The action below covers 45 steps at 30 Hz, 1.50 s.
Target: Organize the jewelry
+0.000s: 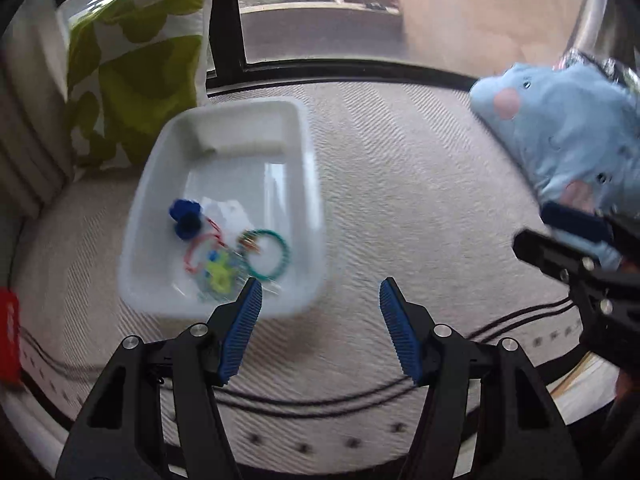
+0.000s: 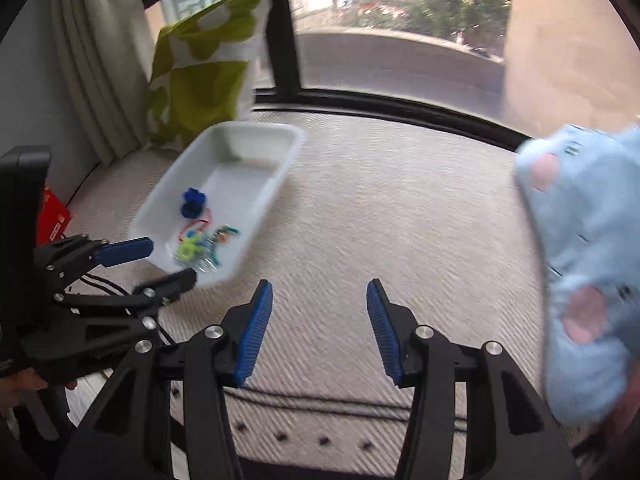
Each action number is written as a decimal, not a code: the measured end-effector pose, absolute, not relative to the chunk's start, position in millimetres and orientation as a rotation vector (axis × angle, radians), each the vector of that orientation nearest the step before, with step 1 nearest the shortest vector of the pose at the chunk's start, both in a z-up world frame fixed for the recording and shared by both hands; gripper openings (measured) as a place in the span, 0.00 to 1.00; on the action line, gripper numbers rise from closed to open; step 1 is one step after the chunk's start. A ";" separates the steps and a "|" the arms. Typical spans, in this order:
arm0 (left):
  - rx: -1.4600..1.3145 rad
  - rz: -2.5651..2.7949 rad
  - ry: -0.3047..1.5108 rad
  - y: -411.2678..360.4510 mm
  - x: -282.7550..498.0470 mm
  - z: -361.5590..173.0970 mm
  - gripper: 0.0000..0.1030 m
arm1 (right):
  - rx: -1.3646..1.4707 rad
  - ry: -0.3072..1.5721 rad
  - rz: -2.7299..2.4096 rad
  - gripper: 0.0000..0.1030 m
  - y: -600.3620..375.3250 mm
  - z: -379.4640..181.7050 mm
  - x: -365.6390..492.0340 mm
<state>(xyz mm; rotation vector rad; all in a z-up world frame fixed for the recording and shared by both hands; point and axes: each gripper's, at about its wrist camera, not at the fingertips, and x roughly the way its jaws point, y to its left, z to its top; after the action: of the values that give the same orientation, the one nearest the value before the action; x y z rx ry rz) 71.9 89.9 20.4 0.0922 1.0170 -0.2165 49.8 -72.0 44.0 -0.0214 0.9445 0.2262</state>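
Observation:
A white tray point(image 1: 312, 184) sits on a beige woven mat and holds jewelry: a blue scrunchie point(image 1: 185, 218), a teal beaded bracelet point(image 1: 269, 254), a red cord point(image 1: 200, 246) and a yellow-green piece point(image 1: 218, 274). My left gripper point(image 1: 320, 294) is open and empty, just in front of the tray's near right corner. My right gripper point(image 2: 320, 294) is open and empty over bare mat, right of the tray point(image 2: 288, 148). The jewelry pile point(image 2: 202, 246) and the left gripper point(image 2: 160, 264) show in the right wrist view. The right gripper's fingers point(image 1: 576, 222) show at the right edge of the left wrist view.
A green-and-white patterned cushion point(image 1: 136, 64) leans behind the tray by a curtain. A light blue plush toy point(image 1: 568, 120) lies at the right, also in the right wrist view point(image 2: 588, 264). A red object point(image 1: 9, 336) sits at the left. A black-framed window runs along the back.

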 end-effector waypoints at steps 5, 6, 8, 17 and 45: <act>0.065 -0.167 0.983 60.6 33.8 19.0 0.60 | 0.017 0.913 0.154 0.51 -123.8 40.3 0.4; 0.064 -0.163 0.981 58.7 30.4 18.1 0.60 | 0.024 0.912 0.141 0.51 -132.3 37.8 -7.2; 0.064 -0.128 0.965 52.0 20.5 16.0 0.61 | 0.037 0.910 0.117 0.51 -146.1 32.7 -20.1; 0.053 -0.092 0.943 41.9 3.8 -4.0 0.74 | 0.076 0.854 0.040 0.65 -178.3 19.7 -45.6; 0.111 -0.104 0.894 31.4 2.9 -16.4 0.95 | 0.109 0.835 0.011 0.85 -179.3 6.0 -49.0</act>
<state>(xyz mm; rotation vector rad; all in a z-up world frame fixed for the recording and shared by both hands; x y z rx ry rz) 2.9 31.4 -16.4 0.1106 0.8945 -0.1038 -49.0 -179.3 6.0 0.1088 0.8355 0.0112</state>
